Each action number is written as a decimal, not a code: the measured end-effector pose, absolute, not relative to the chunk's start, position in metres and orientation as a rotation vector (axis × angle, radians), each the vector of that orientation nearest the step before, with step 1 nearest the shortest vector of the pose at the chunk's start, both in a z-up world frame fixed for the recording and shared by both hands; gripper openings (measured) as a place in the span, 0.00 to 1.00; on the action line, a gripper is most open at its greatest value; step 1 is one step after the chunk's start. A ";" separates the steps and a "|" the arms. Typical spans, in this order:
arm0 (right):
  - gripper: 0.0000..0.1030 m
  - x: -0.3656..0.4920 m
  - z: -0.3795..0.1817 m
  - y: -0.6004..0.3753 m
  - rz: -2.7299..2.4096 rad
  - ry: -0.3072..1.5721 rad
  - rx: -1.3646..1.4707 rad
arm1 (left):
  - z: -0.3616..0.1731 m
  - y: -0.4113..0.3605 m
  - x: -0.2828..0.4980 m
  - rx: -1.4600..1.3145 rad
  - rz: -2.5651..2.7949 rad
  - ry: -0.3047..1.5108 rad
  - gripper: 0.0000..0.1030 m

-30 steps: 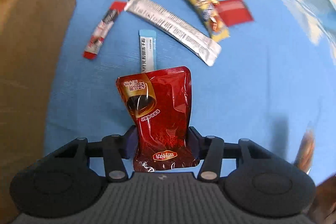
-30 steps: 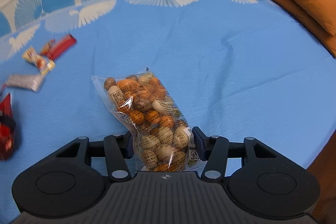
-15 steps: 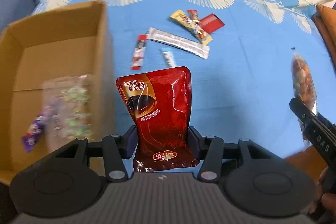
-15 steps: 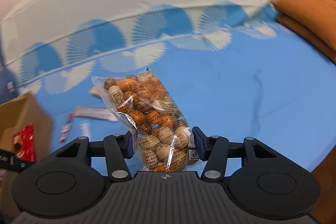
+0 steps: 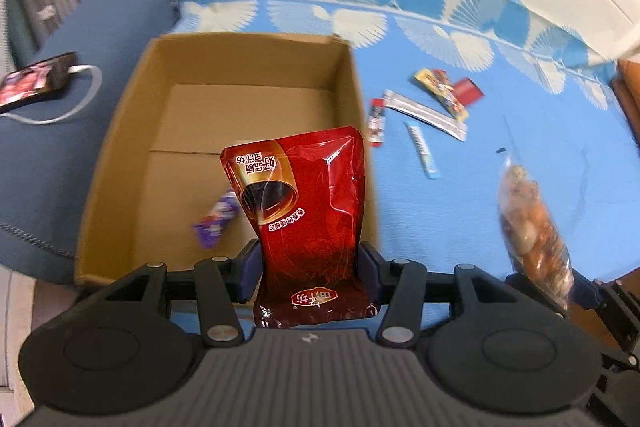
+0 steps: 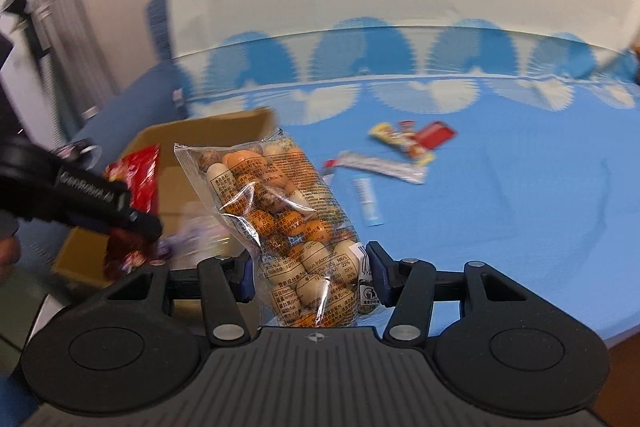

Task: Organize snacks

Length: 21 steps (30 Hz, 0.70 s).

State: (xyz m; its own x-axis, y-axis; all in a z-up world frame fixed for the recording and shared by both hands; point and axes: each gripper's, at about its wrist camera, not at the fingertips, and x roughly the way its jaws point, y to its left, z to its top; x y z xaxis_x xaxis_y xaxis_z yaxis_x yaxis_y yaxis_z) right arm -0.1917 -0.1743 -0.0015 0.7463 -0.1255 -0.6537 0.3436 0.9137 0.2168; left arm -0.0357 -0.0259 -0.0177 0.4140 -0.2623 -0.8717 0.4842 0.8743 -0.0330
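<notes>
My left gripper [image 5: 310, 267] is shut on a red pouch [image 5: 304, 195], held upright above the near right part of an open cardboard box [image 5: 256, 63]. A purple packet [image 5: 218, 219] lies blurred inside the box. My right gripper [image 6: 312, 275] is shut on a clear bag of coated nuts [image 6: 280, 211], over the blue cloth just right of the box [image 6: 224, 131]. In the left wrist view the nut bag [image 5: 528, 227] hangs at the right. The right wrist view has the red pouch [image 6: 136, 179] at the left.
Loose snacks lie on the blue cloth [image 5: 500, 107] right of the box: a long silver sachet [image 5: 424, 115], a yellow bar [image 5: 440, 93], a red packet [image 5: 468, 91], a red stick [image 5: 376, 123], a blue stick [image 5: 422, 151]. A phone with a cable [image 5: 36, 79] rests on the dark blue cushion at the left.
Both grippers rose and swung left with their packets still held. The box, first only an edge at the left, now lies under the red pouch; the loose snacks look farther away.
</notes>
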 end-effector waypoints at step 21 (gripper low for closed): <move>0.54 -0.181 0.014 -0.097 -0.175 0.730 0.208 | -0.010 0.056 -0.053 0.186 -0.457 0.969 0.54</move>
